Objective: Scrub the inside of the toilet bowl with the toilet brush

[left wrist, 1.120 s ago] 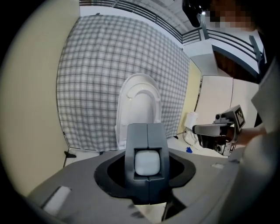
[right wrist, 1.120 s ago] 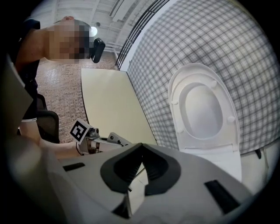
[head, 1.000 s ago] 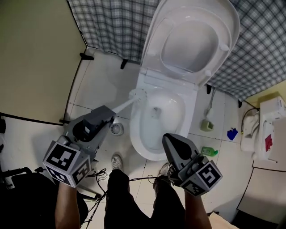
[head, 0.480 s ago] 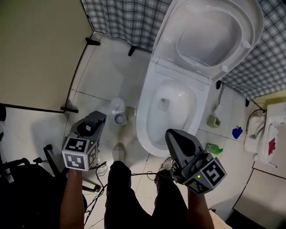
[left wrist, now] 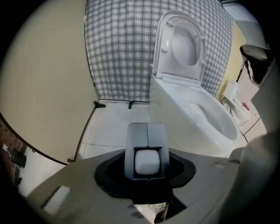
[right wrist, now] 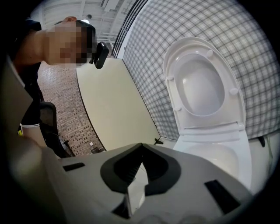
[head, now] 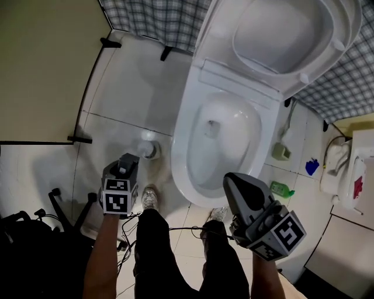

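Note:
The white toilet bowl [head: 179,140] stands with its seat and lid [head: 280,35] raised against the wall. My left gripper [head: 128,159] hangs low over the floor to the left of the bowl, pointing down. It is shut on the toilet brush's white handle [left wrist: 146,161], whose end shows between the grey fingers [left wrist: 136,139]. The white brush head [head: 146,137] sits just over the round holder [head: 152,151] on the floor tiles. My right gripper [head: 229,178] is in front of the bowl's near rim, shut and empty. In its own view, my right gripper [right wrist: 140,145] points at the raised seat [right wrist: 203,85].
A plaid curtain [head: 146,17] hangs behind the toilet and a beige partition [head: 41,64] closes the left side. Right of the bowl lie a green bottle [head: 281,188], a green holder [head: 281,152] and a blue object [head: 311,166]. Black cables and a chair base [head: 55,201] are beside my legs.
My left gripper carried the brush off the bowl's left rim, then left and down to the holder on the floor. The right gripper stayed in front of the bowl.

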{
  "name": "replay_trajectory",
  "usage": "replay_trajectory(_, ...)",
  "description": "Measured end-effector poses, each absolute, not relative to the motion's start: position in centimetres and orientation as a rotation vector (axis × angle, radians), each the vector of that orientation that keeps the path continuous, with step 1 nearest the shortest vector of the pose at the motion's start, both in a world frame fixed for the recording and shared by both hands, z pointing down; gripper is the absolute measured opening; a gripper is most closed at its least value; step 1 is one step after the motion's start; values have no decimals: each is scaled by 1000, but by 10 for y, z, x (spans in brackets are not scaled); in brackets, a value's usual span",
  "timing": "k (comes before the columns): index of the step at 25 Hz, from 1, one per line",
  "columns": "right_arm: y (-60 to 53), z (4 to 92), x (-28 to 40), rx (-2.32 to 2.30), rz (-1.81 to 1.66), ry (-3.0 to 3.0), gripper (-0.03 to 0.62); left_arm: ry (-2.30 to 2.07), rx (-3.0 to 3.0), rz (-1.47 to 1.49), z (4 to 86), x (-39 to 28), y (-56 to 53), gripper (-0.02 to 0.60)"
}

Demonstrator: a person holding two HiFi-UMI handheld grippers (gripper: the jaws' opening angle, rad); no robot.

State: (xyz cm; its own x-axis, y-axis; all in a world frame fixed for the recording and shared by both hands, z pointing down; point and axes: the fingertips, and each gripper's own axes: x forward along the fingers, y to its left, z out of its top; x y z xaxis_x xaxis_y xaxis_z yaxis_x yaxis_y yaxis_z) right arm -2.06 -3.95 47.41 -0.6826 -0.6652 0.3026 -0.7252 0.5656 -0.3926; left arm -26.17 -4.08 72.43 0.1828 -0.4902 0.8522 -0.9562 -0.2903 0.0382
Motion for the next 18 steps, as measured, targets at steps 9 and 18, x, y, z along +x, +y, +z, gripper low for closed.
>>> replay_trajectory(9, -38, 490, -8, 1198, 754, -2638, 0, -1322, 1814, 1092, 773, -251, -37, 183)
replay_trajectory(18, -33, 497, 6, 1252, 737, -2620, 0, -1347, 1806, 1092, 811, -244, -45, 184)
